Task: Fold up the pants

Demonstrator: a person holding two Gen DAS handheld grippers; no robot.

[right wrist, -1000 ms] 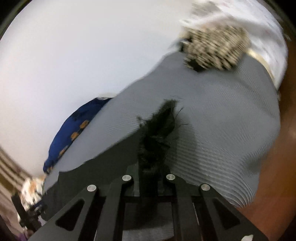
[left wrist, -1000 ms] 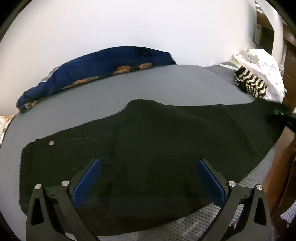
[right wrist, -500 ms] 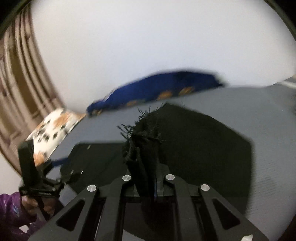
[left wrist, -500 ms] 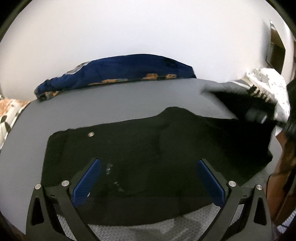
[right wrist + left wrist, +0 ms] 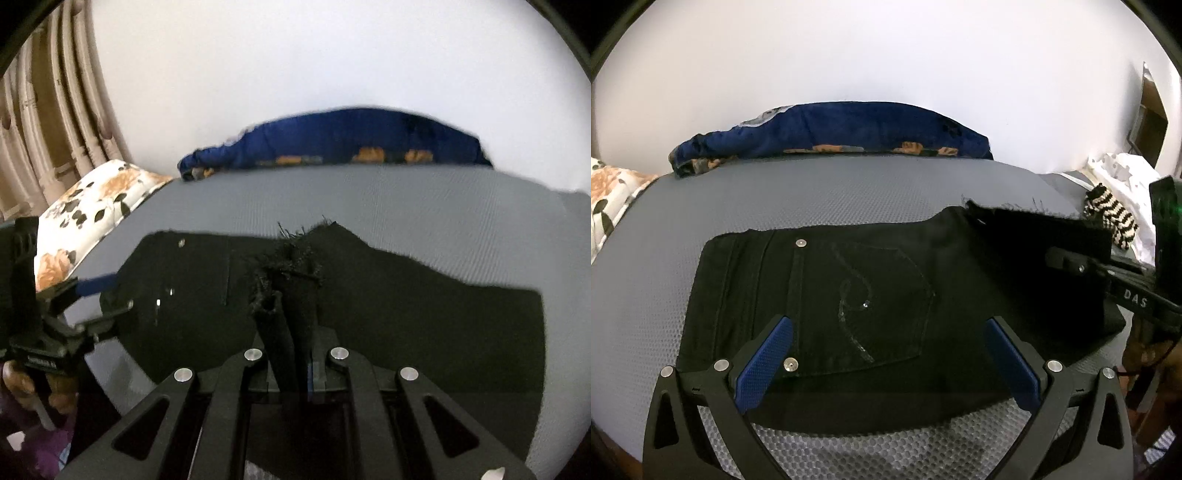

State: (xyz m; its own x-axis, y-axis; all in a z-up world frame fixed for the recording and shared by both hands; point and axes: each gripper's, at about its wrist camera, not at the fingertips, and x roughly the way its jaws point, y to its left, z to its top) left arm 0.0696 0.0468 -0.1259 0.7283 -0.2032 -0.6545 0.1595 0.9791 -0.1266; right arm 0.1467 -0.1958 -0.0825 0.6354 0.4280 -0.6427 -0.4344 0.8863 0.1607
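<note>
Black pants (image 5: pixel 849 295) lie on a grey textured mattress (image 5: pixel 812 195), back pocket up, waistband to the left. The leg part is folded over toward the waist, with its frayed hem (image 5: pixel 1004 206) on top at the right. My left gripper (image 5: pixel 886 354) is open with blue pads (image 5: pixel 764 358), hovering over the near edge of the pants. My right gripper (image 5: pixel 295 332) is shut on the frayed hem (image 5: pixel 291 258) of the pants and holds it over the folded cloth (image 5: pixel 406 295). It shows at the right edge of the left wrist view (image 5: pixel 1071 262).
A dark blue blanket (image 5: pixel 831 129) lies along the far edge by the white wall. A floral pillow (image 5: pixel 96 199) is at the left. A striped knit item (image 5: pixel 1112 218) and white cloth (image 5: pixel 1123 173) lie at the right. The mattress's near edge drops off below the grippers.
My right gripper has swung the pants' hem from the far right end leftward over the pants, folding the legs onto the upper part. The left gripper stayed open and shifted slightly.
</note>
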